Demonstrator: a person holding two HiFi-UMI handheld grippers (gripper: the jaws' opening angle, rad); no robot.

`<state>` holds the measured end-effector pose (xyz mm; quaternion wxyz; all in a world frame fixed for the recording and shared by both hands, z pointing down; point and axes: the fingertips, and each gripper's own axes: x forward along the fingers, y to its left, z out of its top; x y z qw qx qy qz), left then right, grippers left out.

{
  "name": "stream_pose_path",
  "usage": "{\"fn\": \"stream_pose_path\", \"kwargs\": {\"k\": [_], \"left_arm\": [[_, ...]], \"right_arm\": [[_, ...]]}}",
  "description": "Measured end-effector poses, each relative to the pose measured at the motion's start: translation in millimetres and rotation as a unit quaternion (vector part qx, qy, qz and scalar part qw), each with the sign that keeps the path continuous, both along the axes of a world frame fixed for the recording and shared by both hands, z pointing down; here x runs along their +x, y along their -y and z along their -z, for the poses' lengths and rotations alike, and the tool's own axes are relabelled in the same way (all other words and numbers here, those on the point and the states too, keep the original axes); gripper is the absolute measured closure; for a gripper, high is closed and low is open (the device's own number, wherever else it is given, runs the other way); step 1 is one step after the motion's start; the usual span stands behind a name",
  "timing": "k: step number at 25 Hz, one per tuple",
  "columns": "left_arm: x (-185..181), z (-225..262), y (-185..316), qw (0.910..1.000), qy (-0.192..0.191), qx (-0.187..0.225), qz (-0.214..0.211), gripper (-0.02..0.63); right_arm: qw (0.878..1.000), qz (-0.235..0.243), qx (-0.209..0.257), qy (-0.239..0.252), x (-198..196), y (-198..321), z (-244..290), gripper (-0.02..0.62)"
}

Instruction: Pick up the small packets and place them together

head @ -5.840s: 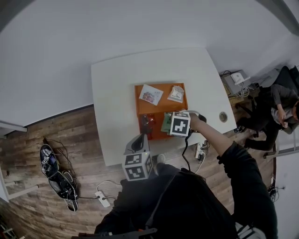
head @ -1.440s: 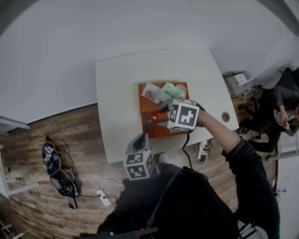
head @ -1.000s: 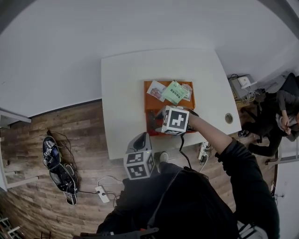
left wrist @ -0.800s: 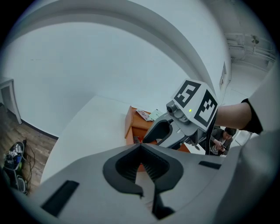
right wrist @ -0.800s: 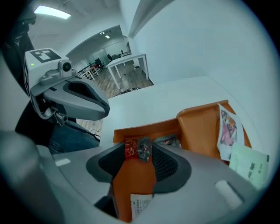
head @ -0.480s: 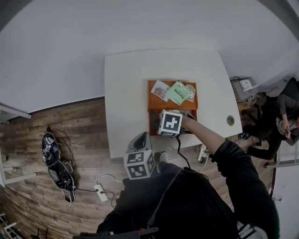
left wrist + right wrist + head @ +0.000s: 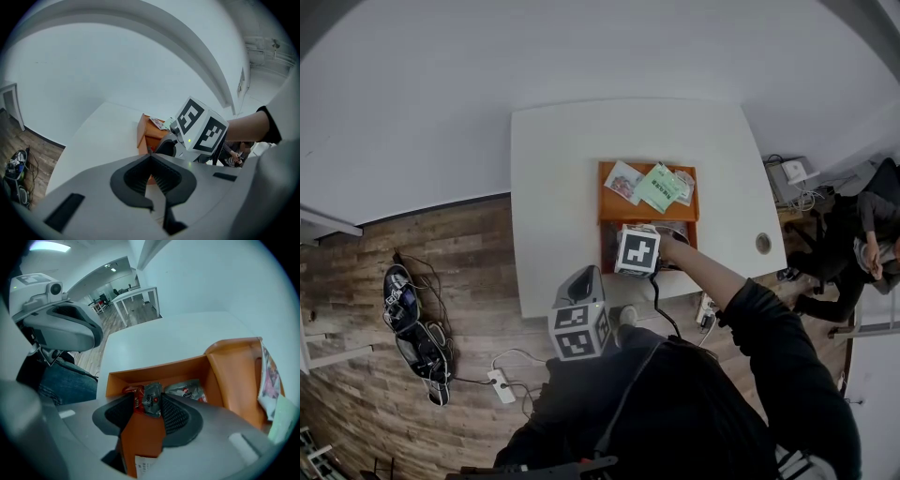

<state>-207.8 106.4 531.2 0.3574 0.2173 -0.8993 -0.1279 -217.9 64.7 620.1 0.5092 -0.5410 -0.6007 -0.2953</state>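
Observation:
An orange two-part tray (image 7: 610, 202) stands on the white table (image 7: 553, 178). Its far part holds a colourful packet (image 7: 623, 180), a green packet (image 7: 660, 187) and a pale one (image 7: 683, 186), overlapping. My right gripper (image 7: 148, 397) hangs open over the near part, pointing steeply down. A small red and grey packet (image 7: 151, 405) lies on the tray floor at its tips, with a silver packet (image 7: 188, 391) just to the right. In the head view its marker cube (image 7: 637, 251) hides the jaws. My left gripper (image 7: 580, 275) stays shut and empty at the table's near edge.
A round cable hole (image 7: 762, 243) sits in the table's right side. A seated person (image 7: 862, 230) is off to the right beside a small cabinet (image 7: 791, 173). Shoes (image 7: 401, 309) and a power strip (image 7: 500, 382) lie on the wooden floor at the left.
The right gripper carried the green packet from the near part to the far part and left it there. It then came back over the near part and sank lower. The left gripper kept still.

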Motion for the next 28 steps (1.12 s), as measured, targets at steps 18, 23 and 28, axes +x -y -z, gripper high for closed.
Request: {"fn": "stream_pose_path", "kwargs": {"k": [18,23,28], "left_arm": [[-0.2,-2.2,5.5,1.0,-0.001,0.0,-0.006,0.607],[-0.4,-2.3,2.8,1.0,-0.002,-0.001,-0.003,0.607],[-0.3,-2.2,2.4,1.0,-0.002,0.0,-0.004,0.607]], "right_arm": [[1.0,-0.013,0.023,0.008,2.3,1.4,-2.9,0.489],[0.999,-0.03,0.007,-0.007,5.3,-0.1,-1.2,0.534],[0.999,-0.036,0.001,-0.007,6.0,6.2,4.8,0.541]]}}
